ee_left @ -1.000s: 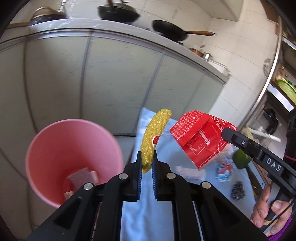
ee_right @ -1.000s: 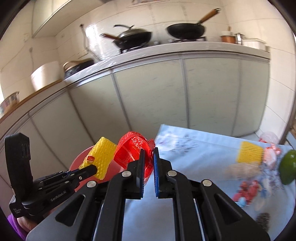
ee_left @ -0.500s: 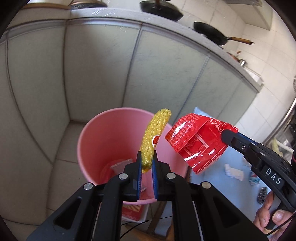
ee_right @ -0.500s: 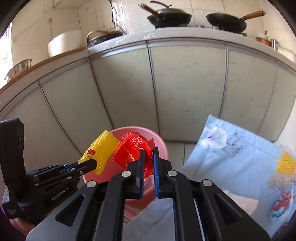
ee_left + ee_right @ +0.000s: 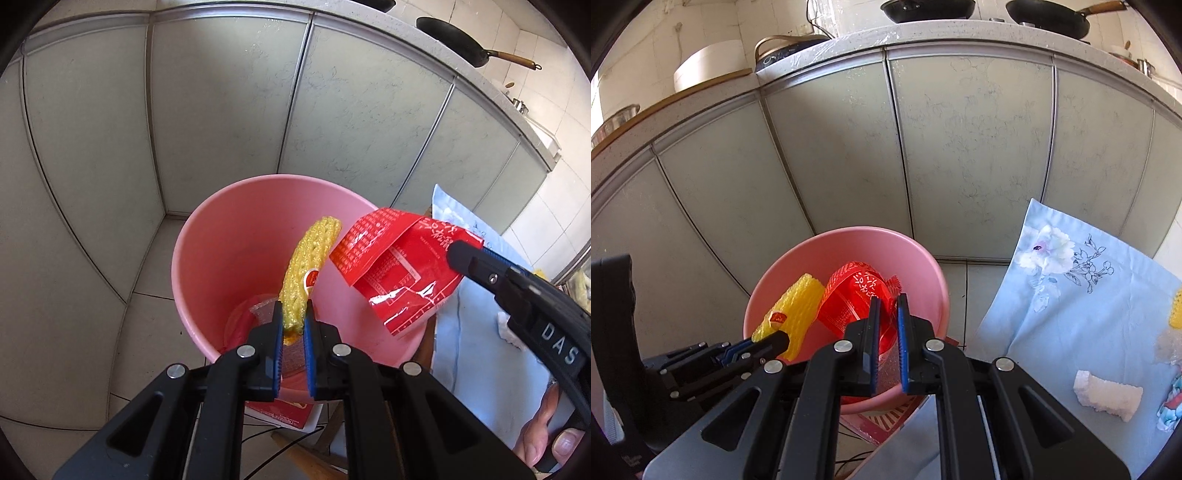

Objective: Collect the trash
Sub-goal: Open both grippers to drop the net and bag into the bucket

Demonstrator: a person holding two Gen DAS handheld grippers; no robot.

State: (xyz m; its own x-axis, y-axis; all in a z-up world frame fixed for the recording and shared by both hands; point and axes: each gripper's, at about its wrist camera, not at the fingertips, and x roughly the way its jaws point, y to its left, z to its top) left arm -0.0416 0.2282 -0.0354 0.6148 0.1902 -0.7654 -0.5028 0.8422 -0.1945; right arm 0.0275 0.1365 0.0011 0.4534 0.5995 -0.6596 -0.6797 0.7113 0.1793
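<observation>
In the left wrist view the left gripper (image 5: 293,317) sits at lower centre, its blue-padded jaws clamped on the lower end of a yellow foam net sleeve (image 5: 308,266), which stands up and leans slightly right over the open mouth of a pink bucket (image 5: 207,236) in the middle of the frame. Just right of it, the right gripper (image 5: 456,254) reaches in from the right edge, its jaws pinched on a red printed wrapper (image 5: 391,269) that hangs over the bucket's right rim; a hand (image 5: 554,439) holding that tool shows at the lower right corner. Some red and clear scraps lie at the bucket's bottom. In the right wrist view the same bucket lies at centre, with the red wrapper held between the tool's closed jaws at lower centre and the yellow sleeve to its left, gripped by the other tool coming in from the lower left. A light blue floral cloth (image 5: 1071,295) fills the right side of that frame, with a white foam piece (image 5: 1106,397) lying on it at lower right. Grey-green cabinet doors (image 5: 960,147) span the background, and a black pan (image 5: 1049,14) rests on the counter at the top right.
</observation>
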